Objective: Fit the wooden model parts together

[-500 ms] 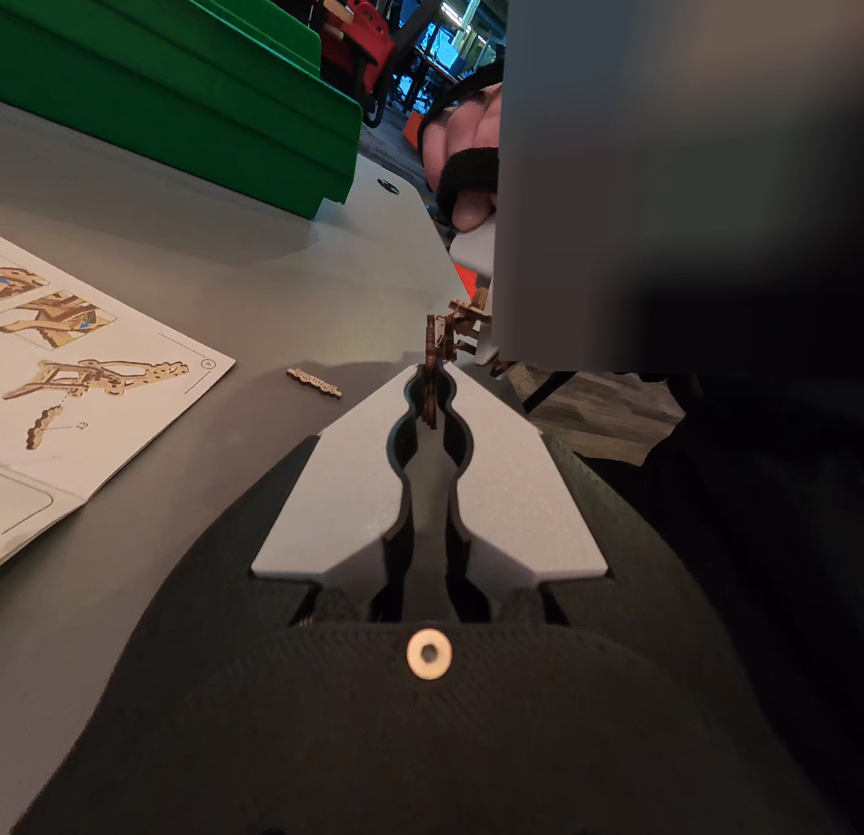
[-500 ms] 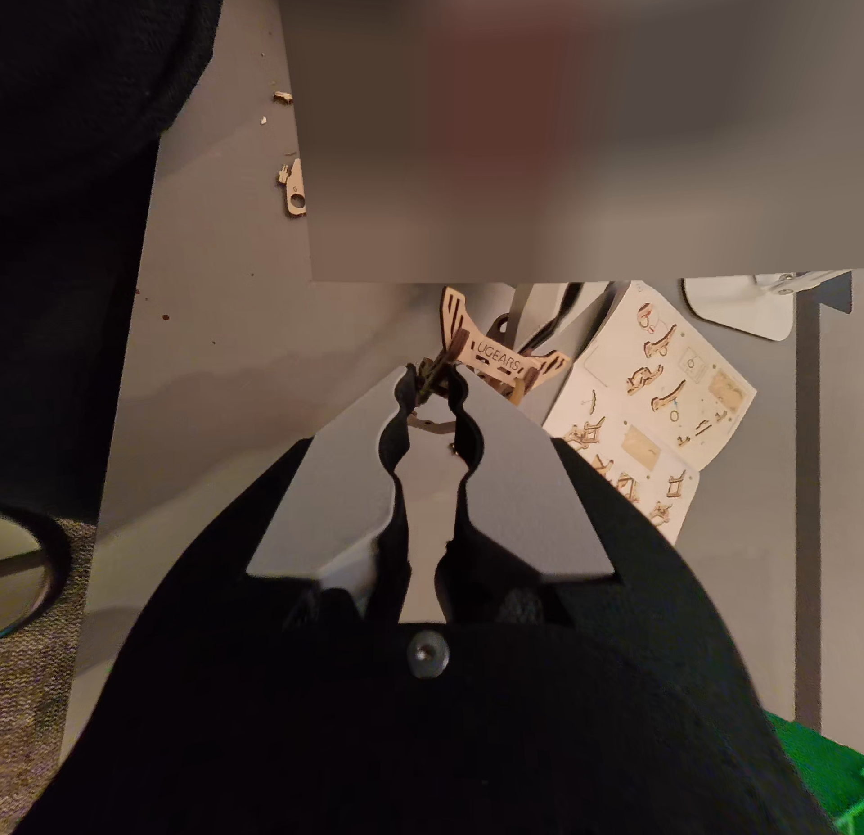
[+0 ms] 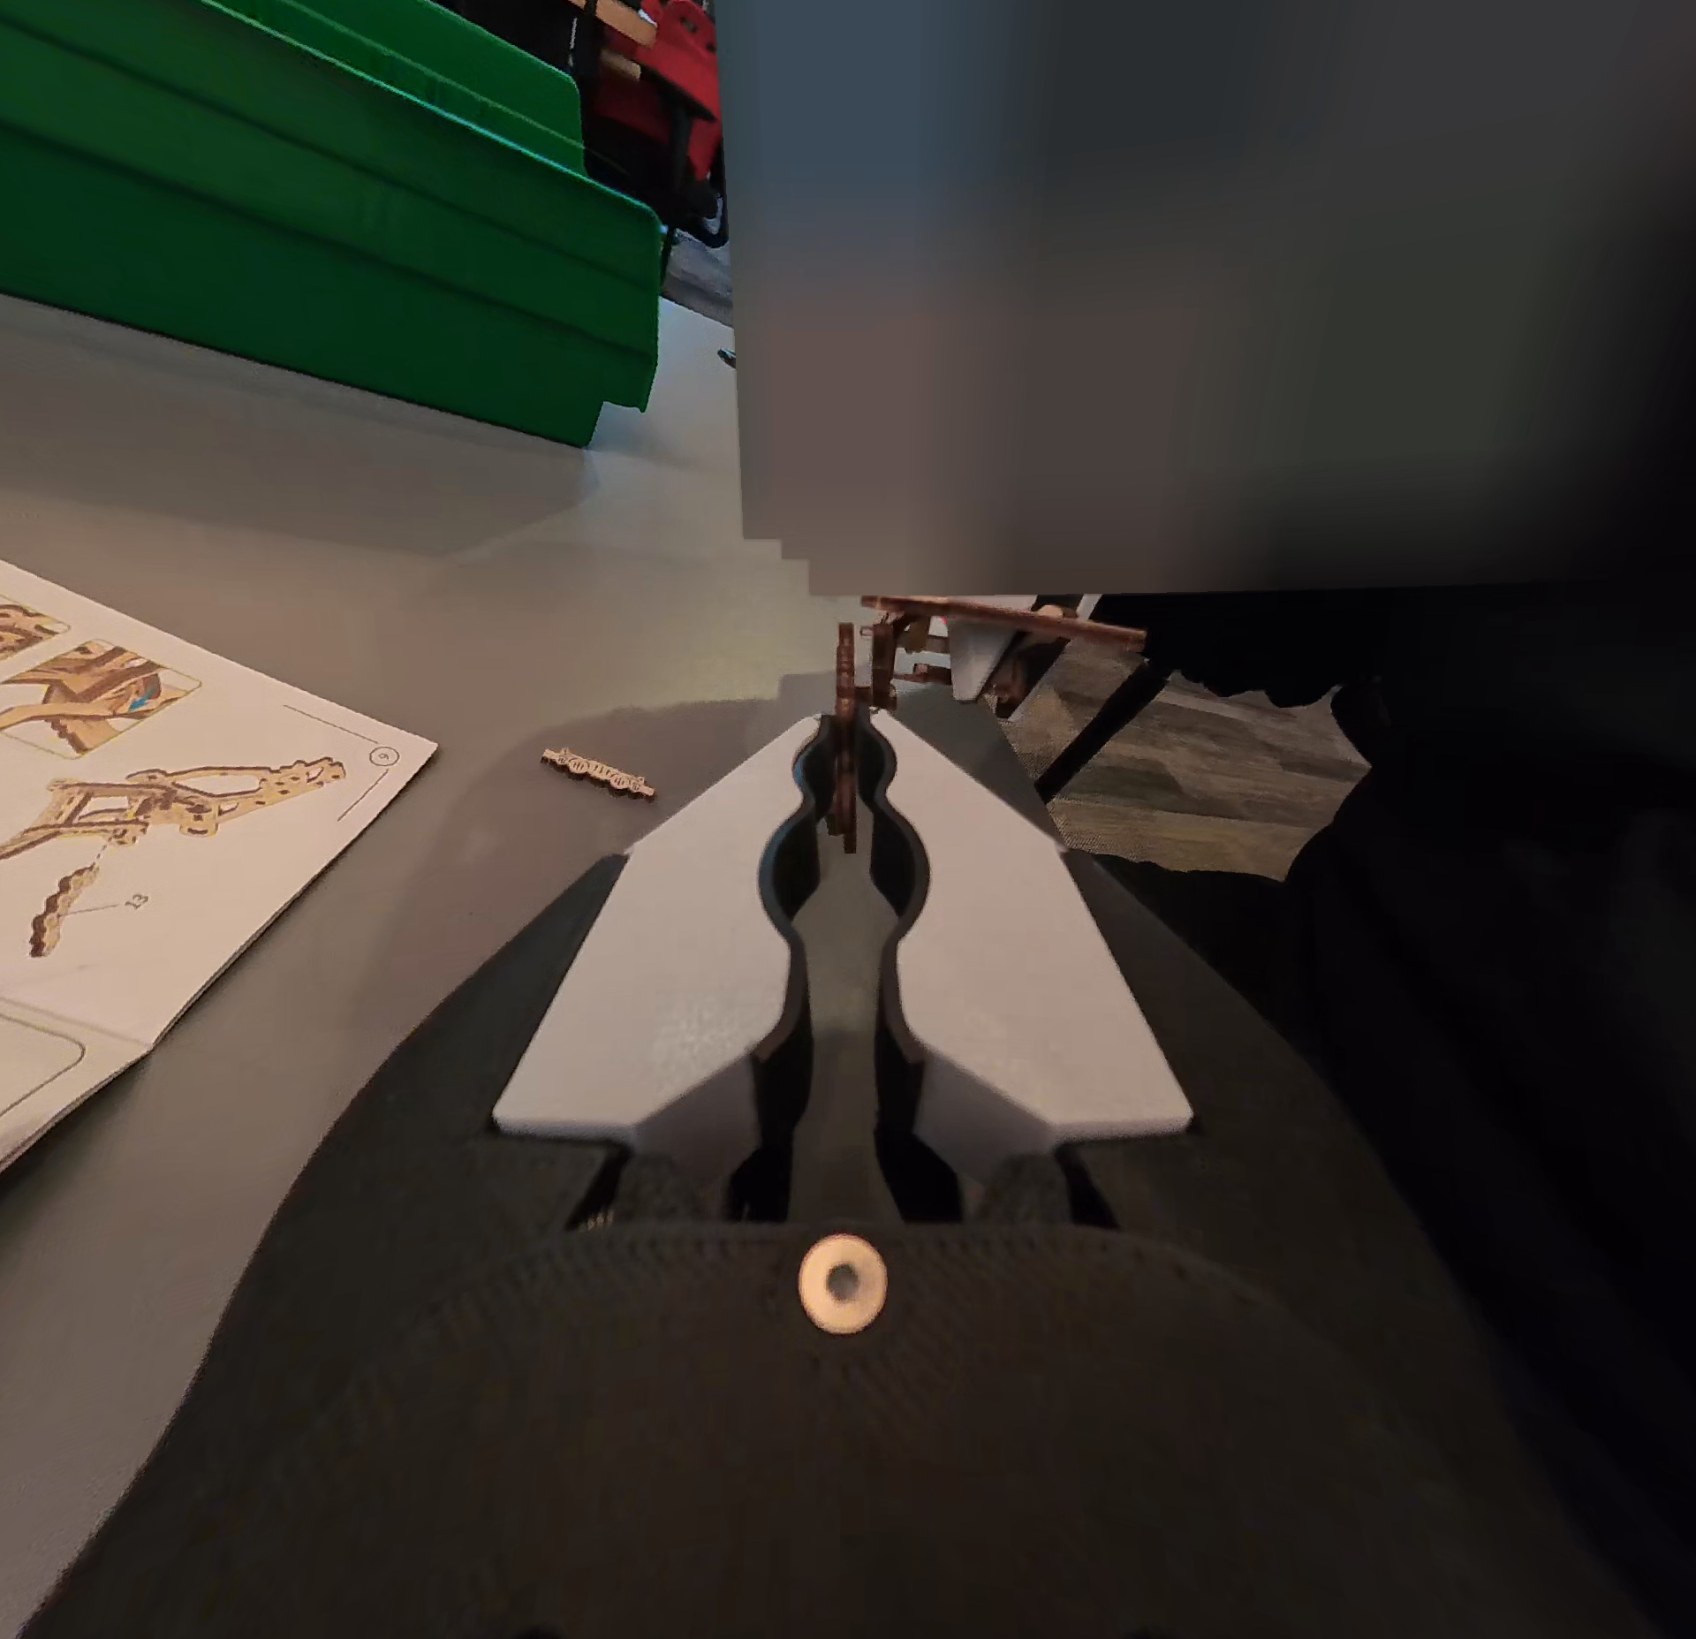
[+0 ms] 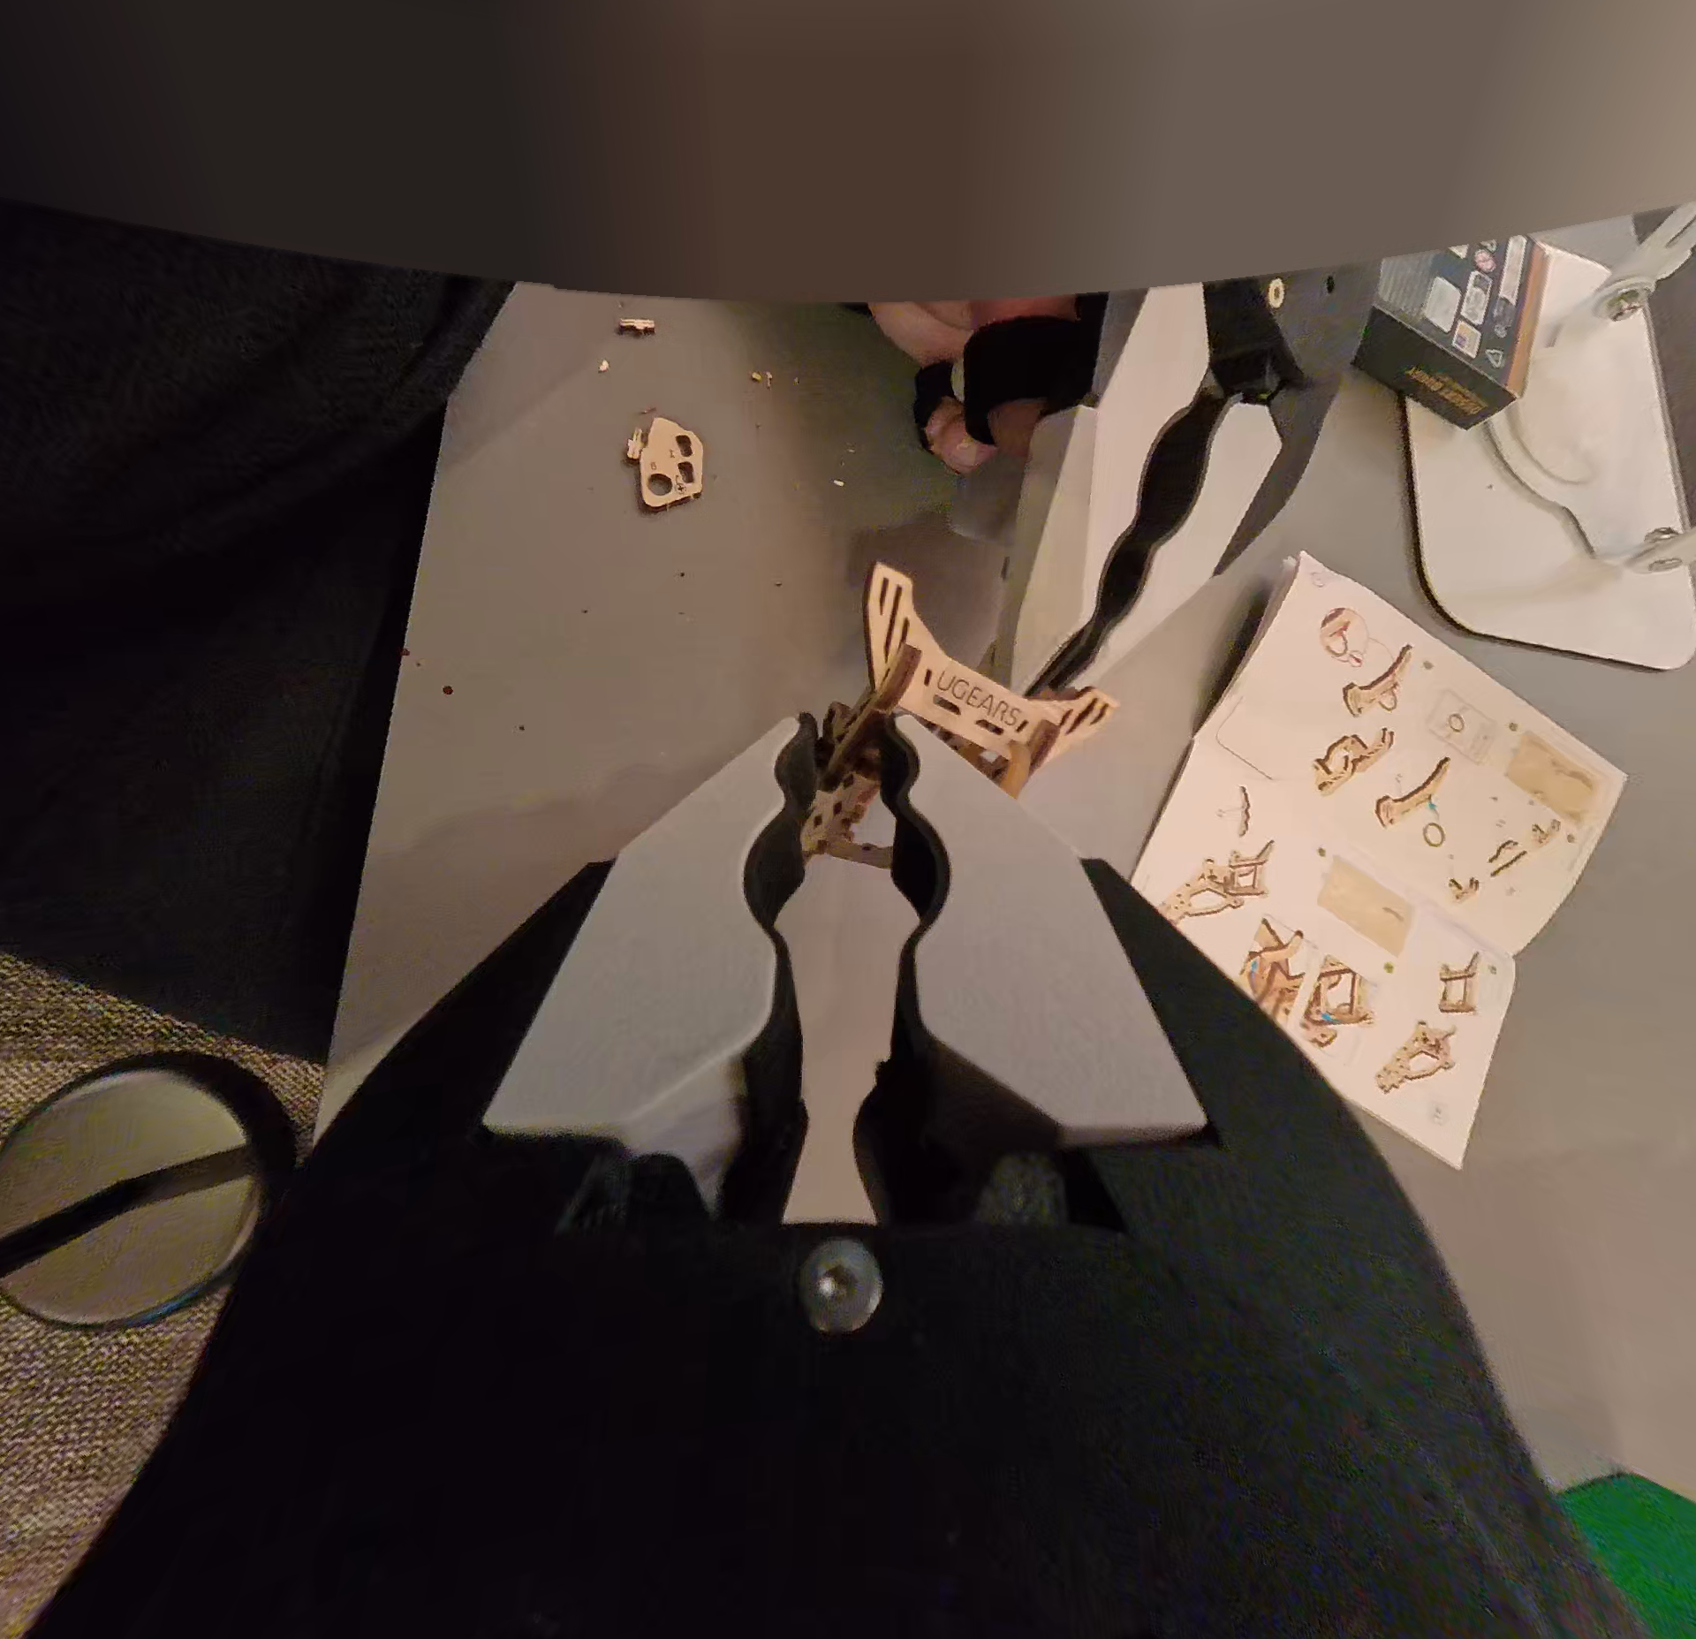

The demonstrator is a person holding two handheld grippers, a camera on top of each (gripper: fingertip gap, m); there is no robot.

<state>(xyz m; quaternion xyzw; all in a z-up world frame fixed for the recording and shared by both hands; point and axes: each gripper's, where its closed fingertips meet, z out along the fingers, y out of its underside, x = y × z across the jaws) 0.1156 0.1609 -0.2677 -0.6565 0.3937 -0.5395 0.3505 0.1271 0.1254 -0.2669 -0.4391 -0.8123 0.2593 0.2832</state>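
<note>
Grey table (image 4: pixel 587 640) | right gripper (image 4: pixel 846 750) clamps wooden model (image 4: pixel 954 723) left of instruction sheet (image 4: pixel 1377 861) | left gripper (image 3: pixel 846 741) pinches thin wooden part (image 3: pixel 844 750) touching it | light, brittle; hold flat faces

Right gripper (image 4: pixel 849 750) clamped on a wooden model (image 4: pixel 927 723) over the grey table (image 4: pixel 569 677). Left gripper (image 4: pixel 1055 677) pinching the model's far end. Instruction sheet (image 4: pixel 1377 861) right of the tips; loose wooden piece (image 4: pixel 668 466) beyond, left.
</note>
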